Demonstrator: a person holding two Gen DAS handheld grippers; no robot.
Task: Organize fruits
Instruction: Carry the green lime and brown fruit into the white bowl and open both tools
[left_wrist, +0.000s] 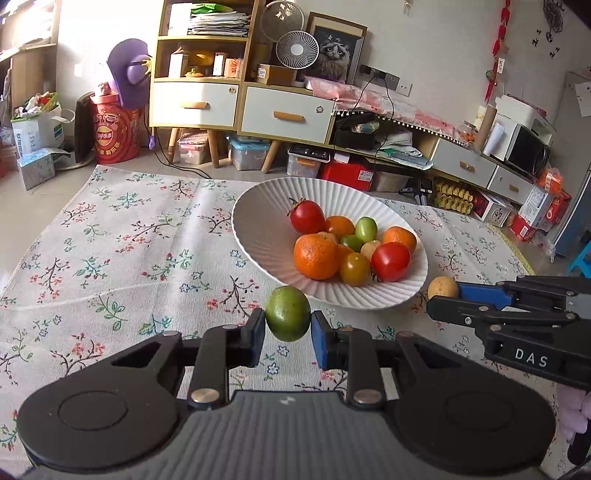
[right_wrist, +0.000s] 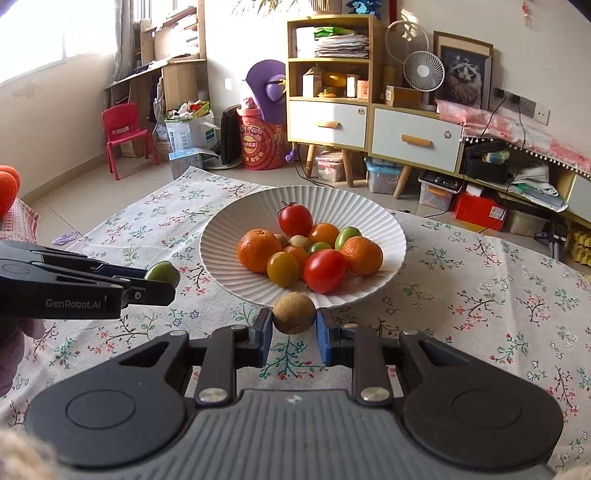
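A white ribbed bowl (left_wrist: 258, 236) stands on the floral tablecloth and holds several fruits: red tomatoes (left_wrist: 390, 261), oranges (left_wrist: 316, 256) and small green fruits (left_wrist: 366, 229). My left gripper (left_wrist: 288, 328) is shut on a green fruit (left_wrist: 288, 313), held just in front of the bowl's near rim. My right gripper (right_wrist: 294, 325) is shut on a small brown fruit (right_wrist: 294, 313), also just before the bowl's (right_wrist: 229, 258) near rim. The right gripper shows in the left wrist view (left_wrist: 443, 295) with its brown fruit (left_wrist: 443, 288). The left gripper shows in the right wrist view (right_wrist: 162, 280) with its green fruit (right_wrist: 162, 272).
The floral tablecloth (left_wrist: 129, 258) covers the table around the bowl. Beyond the table's far edge stand a wooden shelf with drawers (left_wrist: 207, 85), storage boxes (left_wrist: 247, 151), a red barrel (left_wrist: 116, 133) and a red child's chair (right_wrist: 123, 136).
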